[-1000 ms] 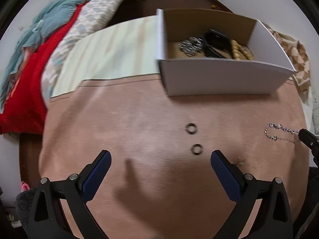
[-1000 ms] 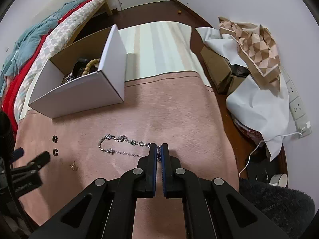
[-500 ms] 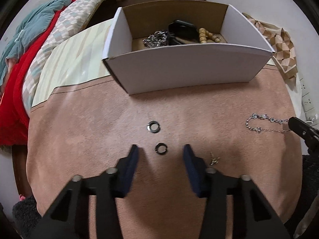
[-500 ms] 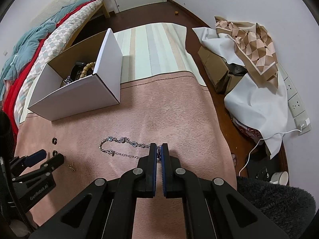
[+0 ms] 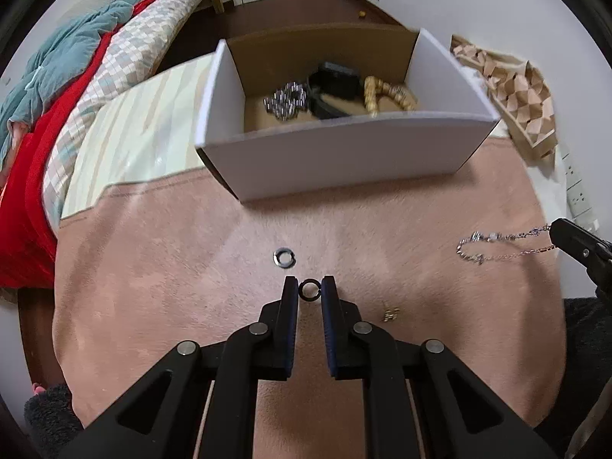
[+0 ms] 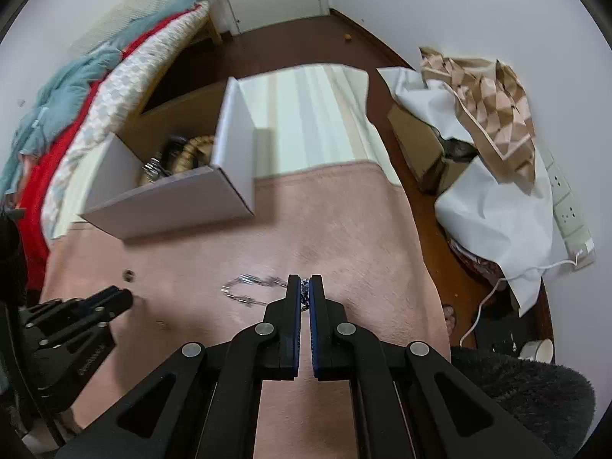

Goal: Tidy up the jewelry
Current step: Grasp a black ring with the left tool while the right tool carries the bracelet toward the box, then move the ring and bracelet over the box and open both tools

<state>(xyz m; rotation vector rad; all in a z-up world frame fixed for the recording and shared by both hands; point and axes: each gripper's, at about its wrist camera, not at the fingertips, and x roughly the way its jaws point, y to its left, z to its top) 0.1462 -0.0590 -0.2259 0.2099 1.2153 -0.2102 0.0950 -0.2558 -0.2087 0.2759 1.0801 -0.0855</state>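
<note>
My left gripper (image 5: 308, 290) is shut on a small dark ring (image 5: 308, 290) lying on the pink mat (image 5: 172, 267). A second ring (image 5: 283, 258) lies just beyond it. A small gold earring (image 5: 390, 313) lies to the right. My right gripper (image 6: 305, 287) is shut on one end of a silver chain bracelet (image 6: 248, 287), which trails left; it also shows in the left wrist view (image 5: 493, 244). The white cardboard box (image 5: 336, 157) behind holds a silver chain, a black item and a wooden bead bracelet.
A bed with red and teal blankets (image 5: 57, 88) lies to the left. A striped cloth (image 6: 317, 114) lies under the box. Bags, white cloth and a power strip (image 6: 573, 222) crowd the floor on the right.
My left gripper has moved forward and closed from wide open onto the nearer ring. My right gripper has lifted slightly, keeping hold of the bracelet.
</note>
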